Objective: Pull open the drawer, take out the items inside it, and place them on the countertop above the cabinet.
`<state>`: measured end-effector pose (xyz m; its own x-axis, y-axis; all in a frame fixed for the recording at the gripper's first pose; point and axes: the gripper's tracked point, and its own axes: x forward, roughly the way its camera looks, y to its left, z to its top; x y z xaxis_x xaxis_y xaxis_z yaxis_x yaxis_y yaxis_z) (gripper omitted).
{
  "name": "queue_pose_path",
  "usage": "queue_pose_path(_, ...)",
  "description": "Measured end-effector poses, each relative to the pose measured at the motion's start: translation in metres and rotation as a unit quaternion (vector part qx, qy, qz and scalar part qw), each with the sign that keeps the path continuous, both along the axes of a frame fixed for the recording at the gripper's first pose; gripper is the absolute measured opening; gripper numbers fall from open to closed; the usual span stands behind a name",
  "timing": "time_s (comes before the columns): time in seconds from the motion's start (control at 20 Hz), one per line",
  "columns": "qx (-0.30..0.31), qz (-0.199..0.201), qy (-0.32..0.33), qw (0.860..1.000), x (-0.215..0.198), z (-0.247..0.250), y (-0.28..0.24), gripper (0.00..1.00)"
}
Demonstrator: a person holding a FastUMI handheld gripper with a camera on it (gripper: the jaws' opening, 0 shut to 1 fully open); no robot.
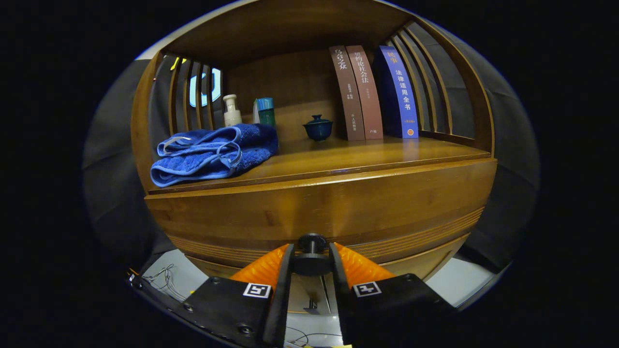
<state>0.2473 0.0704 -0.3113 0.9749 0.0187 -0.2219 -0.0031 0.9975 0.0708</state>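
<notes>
Two fingers of the gripper [311, 263] pinch the round knob [311, 241] of the wooden drawer [338, 208]. Above it, the countertop [367, 157] holds a folded blue towel [213, 152], a small lidded cup [317, 127] and three upright books [372, 94].

- Towel [213, 153] lies left on the tabletop [367, 157]; bottle [232, 111] and box [264, 111] behind it.
- Lidded cup [317, 128] mid-back; books [375, 94] right of it.
- Drawer knob [312, 253] sits between the tongs [312, 270].

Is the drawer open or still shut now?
Shut: the drawer front sits flush under the countertop. The claw is closed on its knob.
</notes>
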Motion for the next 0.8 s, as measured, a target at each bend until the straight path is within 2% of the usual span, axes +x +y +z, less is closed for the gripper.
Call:
queue_pose_path(0.05,-0.008,-0.005,0.004,1.000,0.005,-0.003,0.001,0.39)
queue_pose_path(0.15,-0.020,-0.011,0.005,1.000,-0.004,0.003,0.001,0.31)
queue_pose_path(0.35,-0.023,-0.016,0.013,1.000,-0.010,0.000,0.000,0.31)
queue_pose_path(0.8,-0.013,-0.020,0.022,0.999,-0.093,-0.004,0.000,0.31)
